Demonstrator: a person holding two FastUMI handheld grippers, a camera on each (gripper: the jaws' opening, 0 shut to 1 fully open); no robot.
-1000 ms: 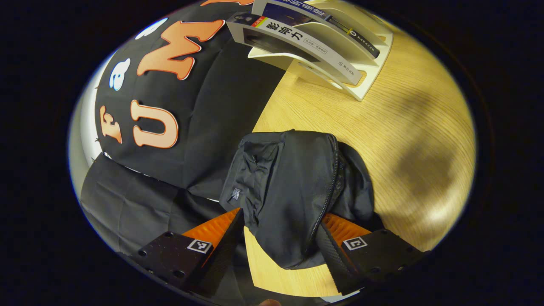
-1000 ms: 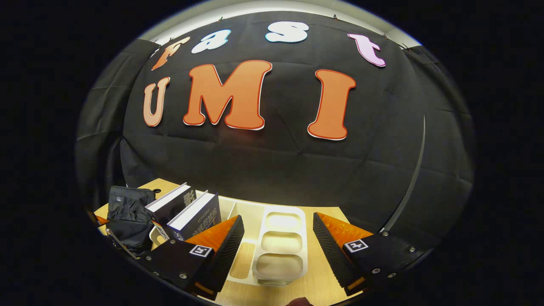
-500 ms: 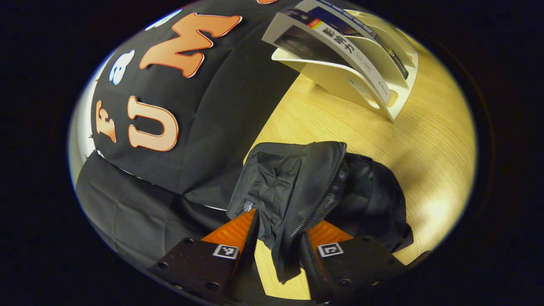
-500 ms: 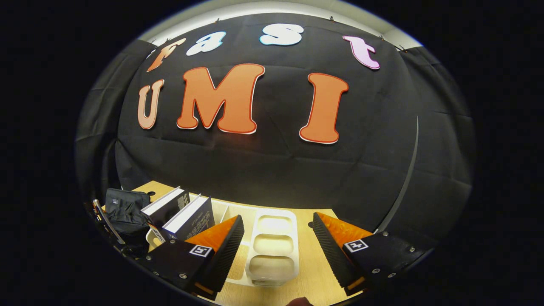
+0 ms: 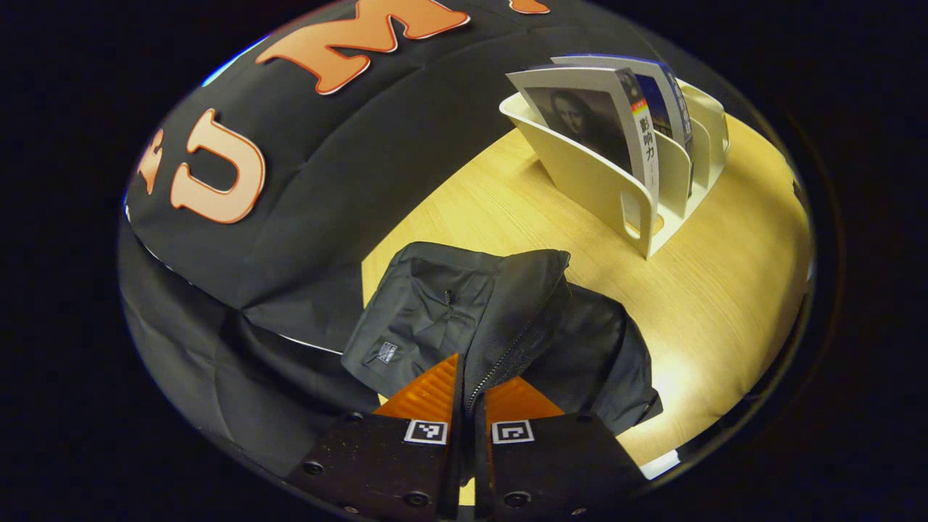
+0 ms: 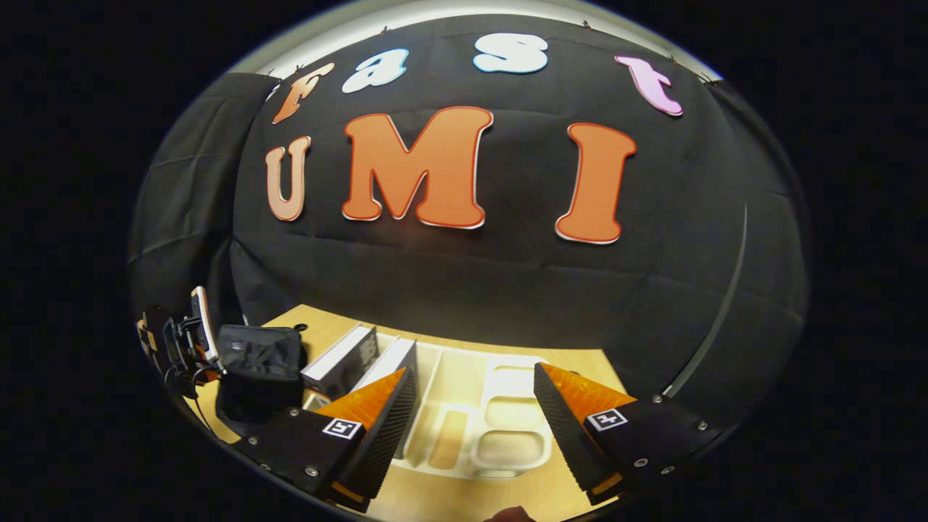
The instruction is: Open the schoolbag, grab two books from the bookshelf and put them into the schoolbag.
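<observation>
Left gripper view: the left gripper (image 5: 467, 395) pinches the zipper edge of the black schoolbag (image 5: 500, 326) on the wooden table (image 5: 725, 304); two books (image 5: 616, 119) stand in the white bookshelf (image 5: 609, 196) beyond. Right gripper view: the right gripper (image 6: 471, 413) hangs spread wide above that bookshelf (image 6: 471, 428).

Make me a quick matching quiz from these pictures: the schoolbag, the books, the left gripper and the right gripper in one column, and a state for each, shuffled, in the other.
Things:
1. schoolbag
2. books
3. left gripper
4. right gripper

States:
A. open, above the bookshelf
B. standing in the bookshelf
C. slumped on the table
D. shut on the schoolbag's zipper edge

Pairs: 1-C, 2-B, 3-D, 4-A
</observation>
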